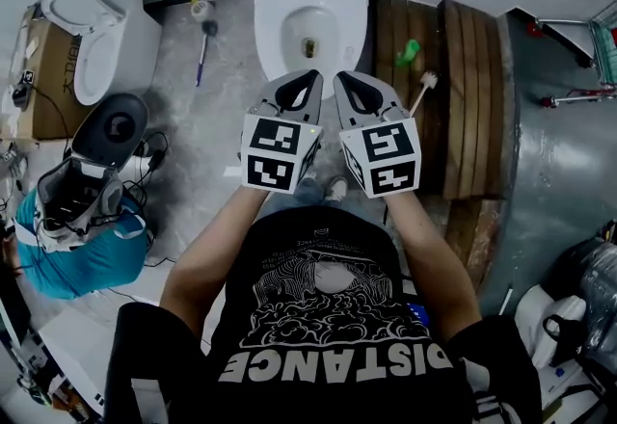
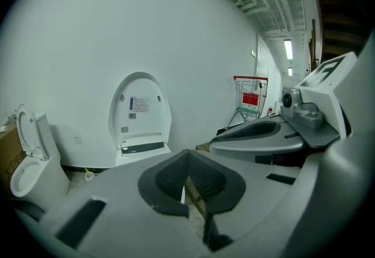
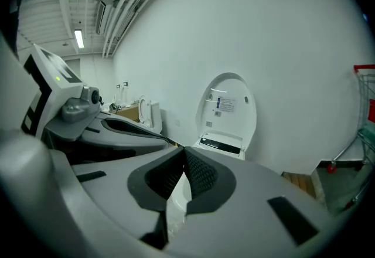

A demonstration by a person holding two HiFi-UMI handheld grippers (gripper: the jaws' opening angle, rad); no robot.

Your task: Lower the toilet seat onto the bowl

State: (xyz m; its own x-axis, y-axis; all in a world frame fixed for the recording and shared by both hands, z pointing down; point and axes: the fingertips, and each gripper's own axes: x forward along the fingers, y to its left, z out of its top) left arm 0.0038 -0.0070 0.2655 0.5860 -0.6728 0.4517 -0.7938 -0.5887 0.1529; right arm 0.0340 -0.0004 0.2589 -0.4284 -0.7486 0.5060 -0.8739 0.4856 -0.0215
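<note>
The white toilet [image 1: 275, 27] stands against the wall straight ahead, its bowl open to view from above. In both gripper views a white lid [image 2: 140, 110] [image 3: 228, 107] with a sticker stands upright against the wall. I cannot tell whether the seat ring lies on the bowl. My left gripper [image 1: 311, 75] [image 2: 187, 156] and right gripper [image 1: 343, 77] [image 3: 184, 155] hang side by side in the air in front of the bowl, touching nothing. Both are shut, pads together, with nothing between them.
A second toilet [image 1: 92, 37] with raised lid stands at the left by a cardboard box [image 1: 46, 75]. A blue-handled brush [image 1: 204, 46] lies on the floor. A wooden platform [image 1: 468, 94] flanks the right. A person in teal [image 1: 77, 249] crouches at the left. A red cart [image 2: 251, 95] stands beyond.
</note>
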